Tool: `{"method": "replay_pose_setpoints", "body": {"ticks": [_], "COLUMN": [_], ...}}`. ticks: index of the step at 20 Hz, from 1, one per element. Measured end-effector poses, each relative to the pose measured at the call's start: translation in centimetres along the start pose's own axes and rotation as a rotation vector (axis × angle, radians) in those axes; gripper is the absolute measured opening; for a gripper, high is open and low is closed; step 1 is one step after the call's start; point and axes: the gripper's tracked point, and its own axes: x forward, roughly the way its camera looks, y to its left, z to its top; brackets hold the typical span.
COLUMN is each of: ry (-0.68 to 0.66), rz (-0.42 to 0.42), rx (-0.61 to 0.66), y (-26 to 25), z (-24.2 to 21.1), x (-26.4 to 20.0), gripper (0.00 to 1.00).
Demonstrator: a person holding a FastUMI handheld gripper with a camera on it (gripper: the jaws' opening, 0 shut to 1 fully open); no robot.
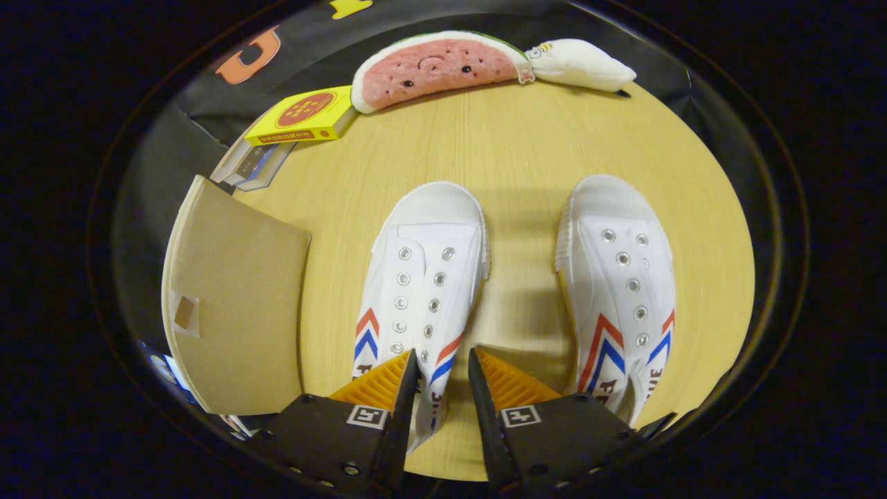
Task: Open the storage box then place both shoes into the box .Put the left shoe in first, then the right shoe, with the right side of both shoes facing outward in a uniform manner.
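Two shoes side by side on the table (527,152), left shoe (423,277) just ahead of the gripper (443,378), right shoe (624,277) beside it. Fingers parted around the left shoe's collar edge, not pinching it. Box (235,305) off left, flap shut. Light, floppy canvas, probably best grabbed at the stiffer heel rim.

The hand-held gripper (443,364) points forward and downward, its two ridged fingers (378,381) parted by a narrow gap, with neither finger pressing on anything.
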Motion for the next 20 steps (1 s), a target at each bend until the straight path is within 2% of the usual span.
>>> {"method": "replay_pose_setpoints", "body": {"ticks": [1, 2, 3, 4, 5, 13, 20], "ry": [0.011, 0.015, 0.02, 0.019, 0.019, -0.036, -0.159], "rz": [0.003, 0.0, -0.003, -0.003, 0.0, 0.013, 0.036], "rx": [0.01, 0.007, 0.008, 0.015, 0.017, 0.024, 0.035], "y": [0.2, 0.2, -0.1, -0.3, -0.1, 2.1, 6.3], "z": [0.0, 0.2, 0.1, 0.2, 0.1, -0.7, -0.5], "x": [0.2, -0.1, 0.2, -0.2, -0.2, -4.2, -12.9], "gripper": [0.2, 0.17, 0.08, 0.07, 0.0, 0.0, 0.0]}}
